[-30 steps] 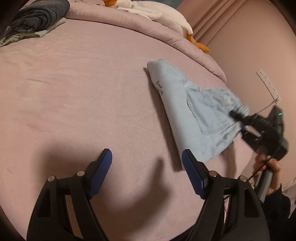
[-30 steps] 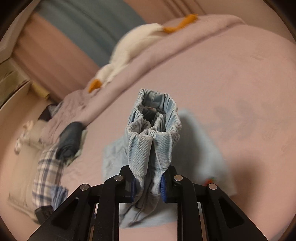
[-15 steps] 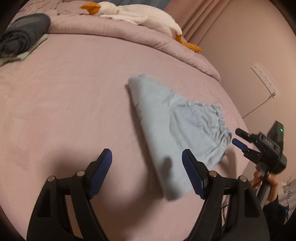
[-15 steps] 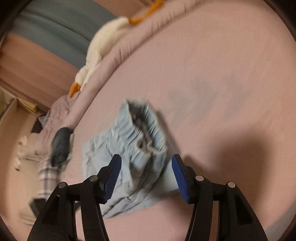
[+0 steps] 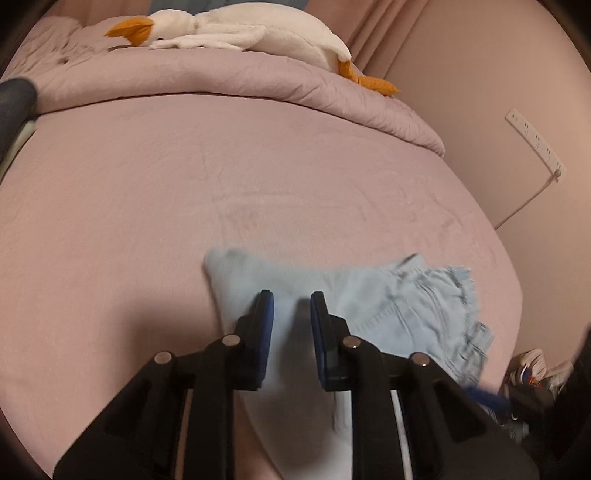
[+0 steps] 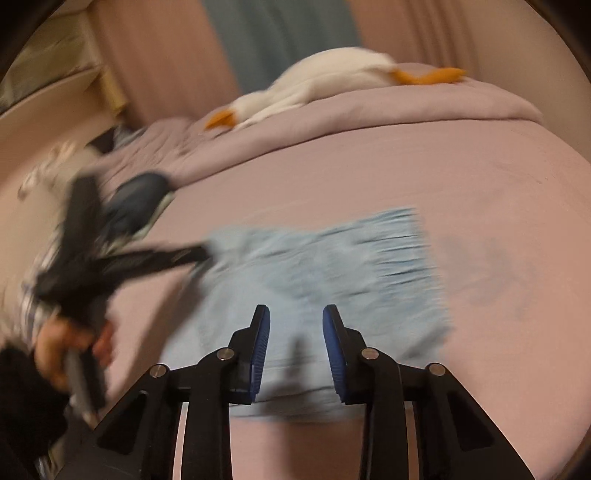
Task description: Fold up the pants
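Jaws half-closed, both grippers over folded pants (image 6: 314, 273), on bed (image 6: 443, 158)

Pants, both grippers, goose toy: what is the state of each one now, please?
pants: folded, lying flat on the bed, light blue.
left gripper: partly open, fingers astride the pants' folded edge.
right gripper: open, holding nothing, over the pants.
goose toy: lying on the duvet.

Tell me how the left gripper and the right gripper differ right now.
The left gripper has its blue pads over the folded side edge of the light blue denim pants, jaws narrowed but with a gap; the right gripper sits at the near edge, jaws slightly wider. In the right wrist view the left gripper is motion-blurred, reaching in from the left. Neither visibly pinches cloth; both have black frames over the pink bed sheet.
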Motion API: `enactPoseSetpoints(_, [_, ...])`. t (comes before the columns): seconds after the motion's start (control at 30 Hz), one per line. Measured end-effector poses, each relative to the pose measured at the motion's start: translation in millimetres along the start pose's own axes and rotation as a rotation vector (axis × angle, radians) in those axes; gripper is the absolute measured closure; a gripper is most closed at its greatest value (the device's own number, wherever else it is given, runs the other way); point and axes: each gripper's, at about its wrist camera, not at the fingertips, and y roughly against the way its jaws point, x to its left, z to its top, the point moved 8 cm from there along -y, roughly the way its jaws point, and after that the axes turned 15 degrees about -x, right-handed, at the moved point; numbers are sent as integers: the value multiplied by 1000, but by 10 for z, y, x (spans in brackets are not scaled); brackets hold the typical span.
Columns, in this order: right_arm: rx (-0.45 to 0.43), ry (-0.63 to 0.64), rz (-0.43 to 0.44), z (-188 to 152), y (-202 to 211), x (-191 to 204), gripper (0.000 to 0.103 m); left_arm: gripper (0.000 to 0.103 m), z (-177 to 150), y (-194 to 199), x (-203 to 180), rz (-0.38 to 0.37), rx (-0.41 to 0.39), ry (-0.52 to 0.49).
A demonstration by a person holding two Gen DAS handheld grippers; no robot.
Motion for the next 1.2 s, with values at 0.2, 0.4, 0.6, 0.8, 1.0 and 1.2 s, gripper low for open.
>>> enactPoseSetpoints(0.2, [102, 152, 156, -276, -362, 618, 70, 94, -167, -358, 91, 14, 117, -120])
enactPoseSetpoints(0.4, [192, 425, 64, -695, -542, 751, 71, 97, -140, -411, 121, 11, 118, -145])
enactPoseSetpoints(0.6, [201, 236, 130, -480, -425, 621, 71, 99, -170, -132, 21, 42, 75, -136])
enactPoseSetpoints(0.8, [30, 82, -28, 100, -50, -97, 71, 94, -413, 348, -273, -67, 47, -121])
enactPoseSetpoints(1.0, [-7, 30, -219, 294, -25, -773, 71, 94, -999, 483, -433, -114, 130, -111])
enactPoseSetpoints(1.2, [83, -28, -193, 119, -74, -789, 71, 94, -1161, 693, -344, -121, 95, -44])
